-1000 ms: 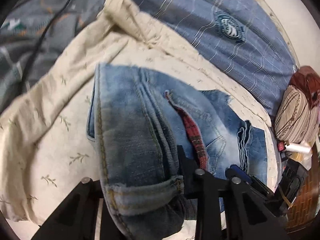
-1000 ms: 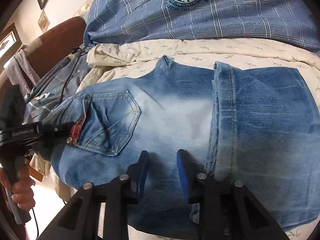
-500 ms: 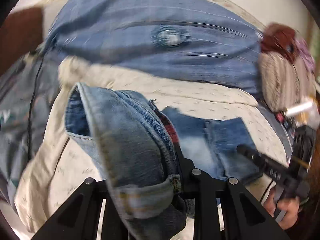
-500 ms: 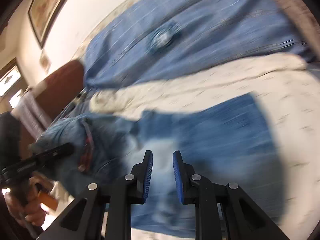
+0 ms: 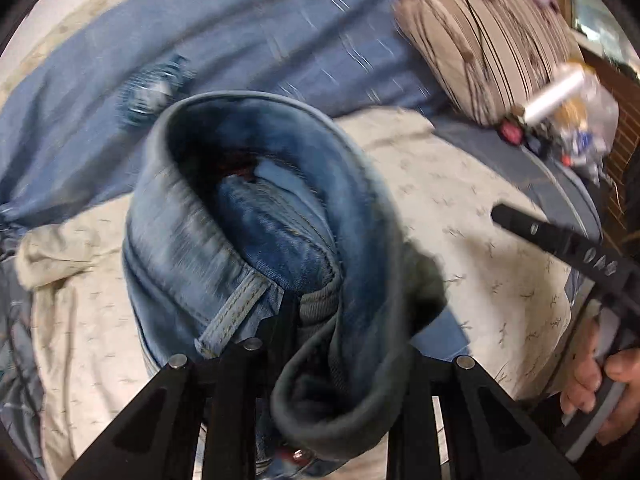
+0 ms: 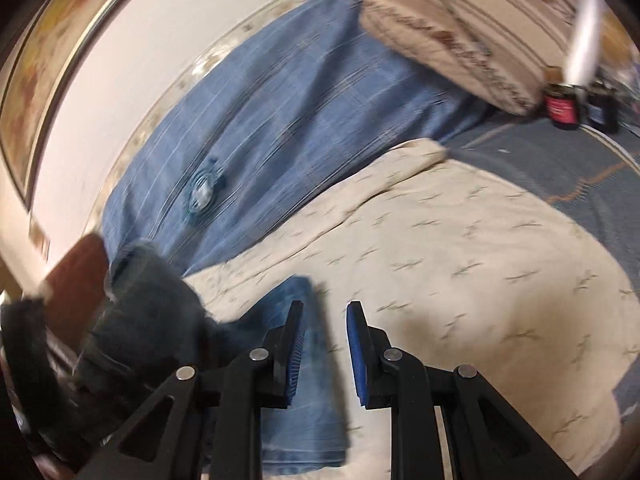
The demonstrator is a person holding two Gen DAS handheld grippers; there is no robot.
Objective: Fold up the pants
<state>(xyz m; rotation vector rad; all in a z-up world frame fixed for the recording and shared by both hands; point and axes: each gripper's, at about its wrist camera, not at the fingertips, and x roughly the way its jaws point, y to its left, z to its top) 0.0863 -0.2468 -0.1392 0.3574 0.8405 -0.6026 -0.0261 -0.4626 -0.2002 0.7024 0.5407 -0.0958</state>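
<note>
One pair of jeans, two grippers, one cream sheet, one striped pillow, one blue blanket.

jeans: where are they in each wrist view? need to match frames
Left wrist: jeans fill the centre, bunched and lifted in the left gripper.
Right wrist: jeans lie at bottom centre-left on the cream sheet.
Shared landmark: round badge on the blue blanket.

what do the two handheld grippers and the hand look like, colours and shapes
Both are matte black, built from angular struts with triangular cut-outs and silver round bolt heads. The right gripper has black fingers lined with ribbed blue pads. The left gripper has the same frame. A bare hand, no sleeve visible, grips a grey handle.
</note>
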